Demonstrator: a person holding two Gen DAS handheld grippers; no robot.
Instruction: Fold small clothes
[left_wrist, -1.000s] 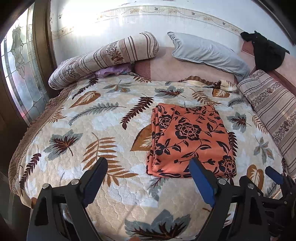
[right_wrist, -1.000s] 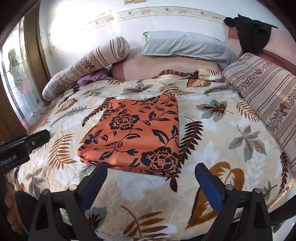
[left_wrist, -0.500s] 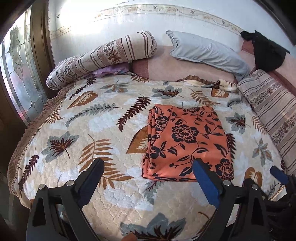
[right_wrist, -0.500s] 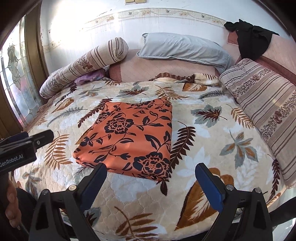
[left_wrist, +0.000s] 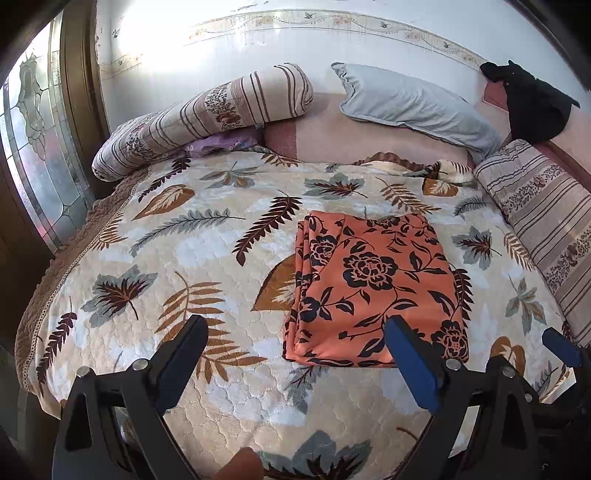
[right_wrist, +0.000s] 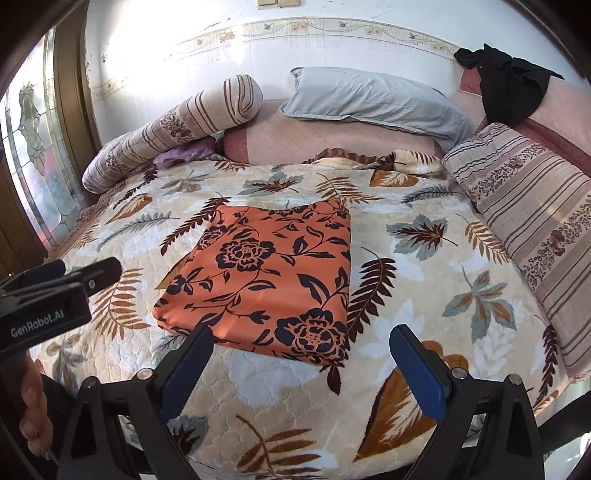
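An orange garment with a dark flower print (left_wrist: 373, 291) lies folded into a flat rectangle on the leaf-patterned bedspread (left_wrist: 192, 258). It also shows in the right wrist view (right_wrist: 266, 280). My left gripper (left_wrist: 295, 354) is open and empty, held above the near edge of the bed, in front of the garment. My right gripper (right_wrist: 301, 360) is open and empty, just short of the garment's near edge. The left gripper's body (right_wrist: 48, 299) shows at the left of the right wrist view.
A striped bolster (left_wrist: 207, 114) and a grey pillow (left_wrist: 410, 99) lie along the far side. A striped cushion (left_wrist: 546, 214) lines the right side. A black garment (left_wrist: 532, 103) hangs over the back corner. A glass-panelled door (left_wrist: 33, 155) stands at the left.
Both grippers have pulled back and up from the garment, so the bed looks smaller and farther. The folded garment has not moved. Both stay open.
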